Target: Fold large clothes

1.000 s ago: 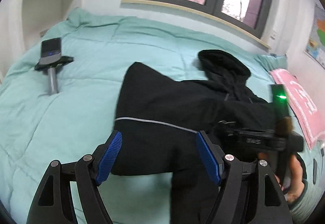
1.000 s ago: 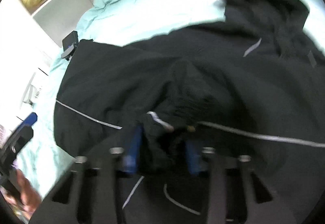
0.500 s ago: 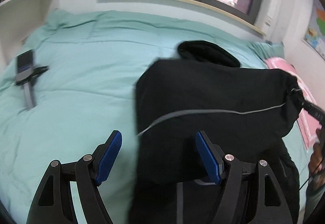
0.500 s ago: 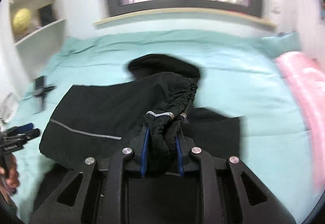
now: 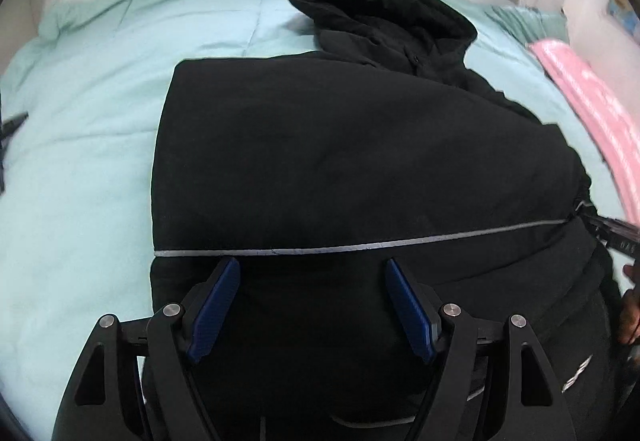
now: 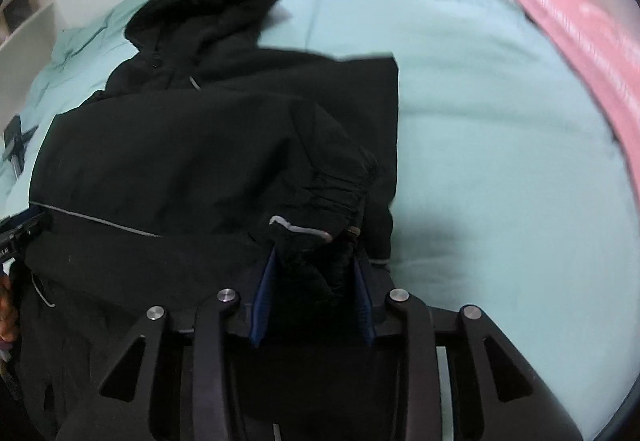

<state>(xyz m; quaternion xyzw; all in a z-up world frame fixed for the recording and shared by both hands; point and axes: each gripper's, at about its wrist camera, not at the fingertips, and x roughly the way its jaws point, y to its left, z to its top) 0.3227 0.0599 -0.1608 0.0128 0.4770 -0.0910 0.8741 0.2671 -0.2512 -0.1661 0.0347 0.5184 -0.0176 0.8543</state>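
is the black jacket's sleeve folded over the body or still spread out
Folded over: the sleeve lies across the black jacket, its cuff bunched.

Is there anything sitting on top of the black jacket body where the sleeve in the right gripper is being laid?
Nothing visible does. The black jacket lies spread on the green bedcover with a bare top. The pink cloth lies off to the side. The right gripper, jaws opening, has the sleeve cuff between them.
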